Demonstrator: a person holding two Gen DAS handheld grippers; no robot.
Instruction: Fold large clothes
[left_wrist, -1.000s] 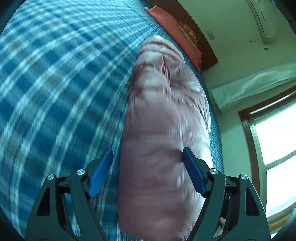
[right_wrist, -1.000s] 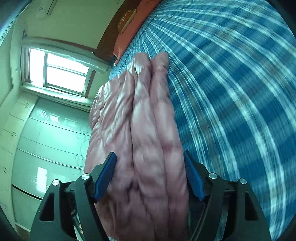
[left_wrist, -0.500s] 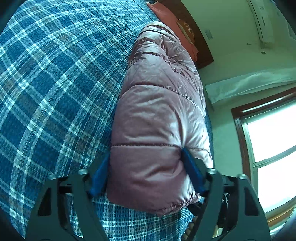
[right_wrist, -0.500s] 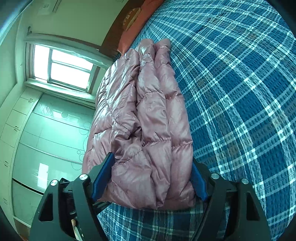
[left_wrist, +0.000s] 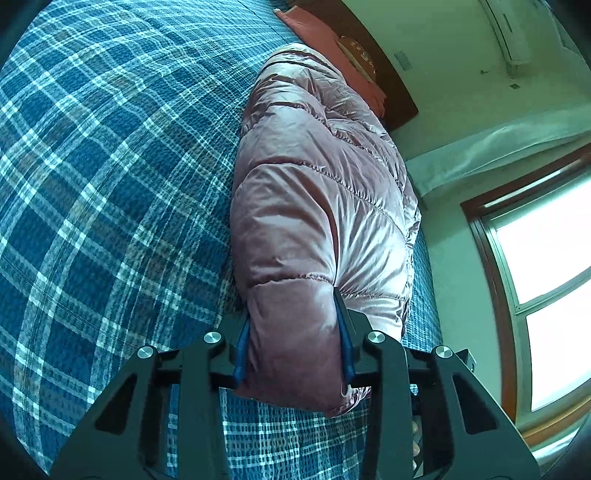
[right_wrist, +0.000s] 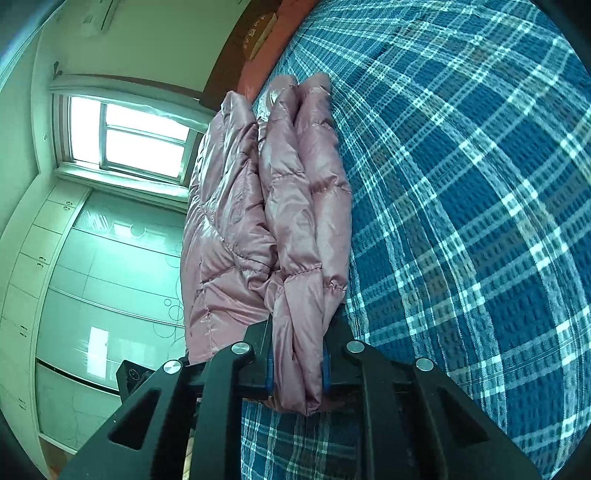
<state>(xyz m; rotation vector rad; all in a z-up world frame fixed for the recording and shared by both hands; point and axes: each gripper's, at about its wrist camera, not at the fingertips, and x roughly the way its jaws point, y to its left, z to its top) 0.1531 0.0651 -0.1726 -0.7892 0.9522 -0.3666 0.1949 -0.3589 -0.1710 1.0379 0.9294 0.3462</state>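
A pink quilted puffer jacket (left_wrist: 314, 192) lies folded in a long thick bundle on the blue plaid bedspread (left_wrist: 103, 177). My left gripper (left_wrist: 293, 332) is shut on the near end of the bundle, its blue pads pressing into the padding on both sides. In the right wrist view the same jacket (right_wrist: 280, 206) shows as several stacked layers. My right gripper (right_wrist: 297, 354) is shut on the near end of the right-hand layers, squeezing them thin. The left part of the jacket hangs outside its jaws.
The plaid bedspread (right_wrist: 461, 221) stretches wide beside the jacket. A red pillow (left_wrist: 332, 51) and a dark wooden headboard (left_wrist: 384, 74) are at the far end. A window (left_wrist: 546, 302) and white wardrobe doors (right_wrist: 92, 280) stand past the bed's edge.
Both grippers went from open around the jacket's end to shut on it. The jacket settled onto the bed and the motion blur is gone.
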